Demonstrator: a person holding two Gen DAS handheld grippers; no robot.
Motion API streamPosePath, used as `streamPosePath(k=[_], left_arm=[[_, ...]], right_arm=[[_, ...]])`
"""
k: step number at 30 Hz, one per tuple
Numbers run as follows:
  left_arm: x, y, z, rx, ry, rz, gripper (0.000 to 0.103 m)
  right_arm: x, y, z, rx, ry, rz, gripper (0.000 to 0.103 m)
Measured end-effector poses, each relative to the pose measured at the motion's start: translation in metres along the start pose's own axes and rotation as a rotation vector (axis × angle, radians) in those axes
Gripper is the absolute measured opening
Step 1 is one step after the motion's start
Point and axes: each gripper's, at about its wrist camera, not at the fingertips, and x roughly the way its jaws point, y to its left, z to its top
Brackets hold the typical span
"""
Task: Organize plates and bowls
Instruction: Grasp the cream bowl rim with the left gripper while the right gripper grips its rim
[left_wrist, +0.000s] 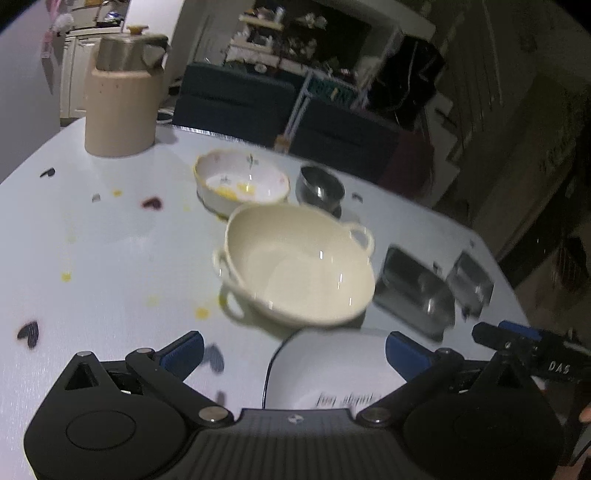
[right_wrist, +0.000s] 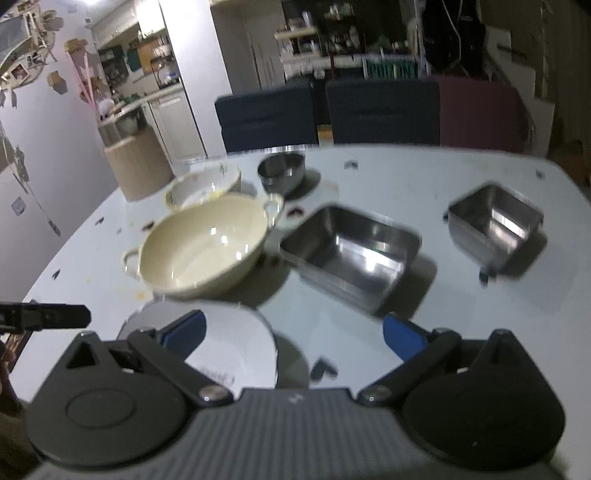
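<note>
Both the left gripper and right gripper hung with fingers spread, empty, above the white plate on the worktop, probably choosing between it and the cream bowl beside it.

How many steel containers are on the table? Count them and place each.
3. A round steel cup stands at the far edge behind the cream bowl; a large rectangular tin sits right of that bowl; a smaller tin sits farther right. None appears hidden.
</note>
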Motion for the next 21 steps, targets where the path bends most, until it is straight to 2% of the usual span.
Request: streamPosePath(k=[5,9,13,18,21], left_arm=[[0.004,0.000,0.026,-0.026,-0.041,0.018,0.103],[0.015,0.008,0.046,-0.063,-0.030,0.022,0.103],[0.030,0.019,0.060,-0.109,-0.002,0.006,0.102],[0.053,0.033,0.069,-0.157,0.065,0.004,0.091],[0.066,0.044,0.071,-0.192,0.105,0.002,0.079]], right_arm=[[0.011,0.001,0.031,-0.017,-0.044,0.014,0.103],[0.025,0.006,0.053,-0.042,-0.099,0.044,0.103],[0.046,0.008,0.077,-0.065,-0.104,0.072,0.103],[0.077,0.001,0.099,-0.007,-0.090,0.104,0.103],[0.097,-0.003,0.107,0.006,-0.068,0.104,0.103]])
